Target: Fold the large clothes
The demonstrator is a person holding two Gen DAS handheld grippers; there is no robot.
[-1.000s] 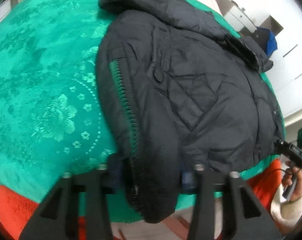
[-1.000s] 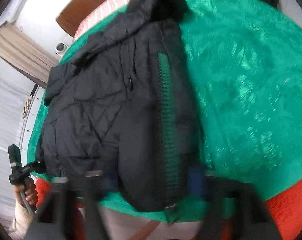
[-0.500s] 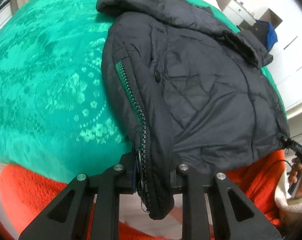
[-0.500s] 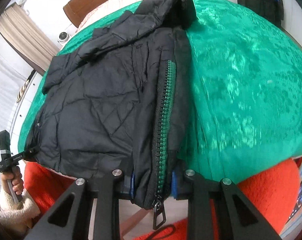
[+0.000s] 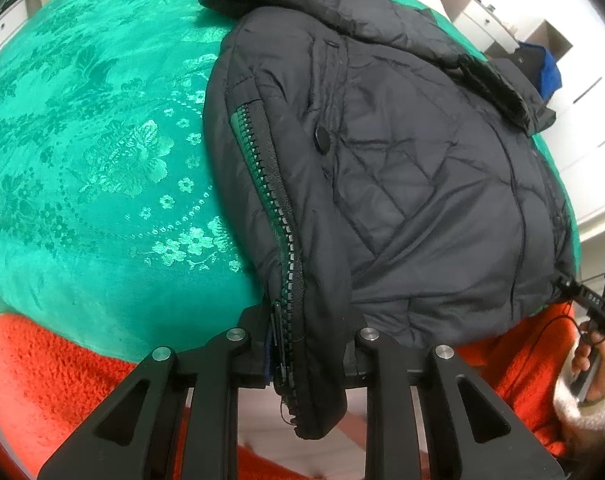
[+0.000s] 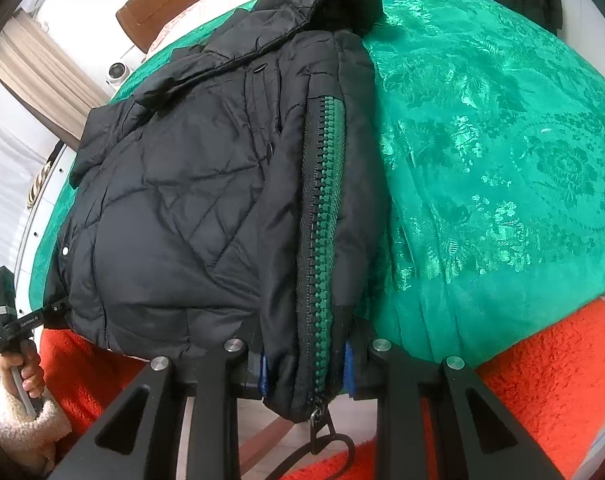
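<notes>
A black quilted jacket [image 5: 402, 168] with a green zipper lies on the green patterned bedspread [image 5: 82, 140], collar at the far end. It also shows in the right wrist view [image 6: 174, 208]. My left gripper [image 5: 306, 354] is shut on the jacket's bottom hem at one zipper edge. My right gripper [image 6: 306, 364] is shut on the hem at the other zipper edge, with the zipper pull [image 6: 316, 420] hanging below. Each gripper is visible at the far hem corner in the other's view.
The bedspread [image 6: 502, 160] covers a bed over an orange fleece blanket [image 6: 542, 380]. A wooden headboard [image 6: 174, 4] is at the far end. White cabinets [image 5: 582, 120] and dark and blue clothing [image 5: 542, 68] stand beside the bed.
Both grippers closed on the jacket's bottom hem corners, where they were open around it a second ago. The jacket has shifted slightly toward the bed's near edge.
</notes>
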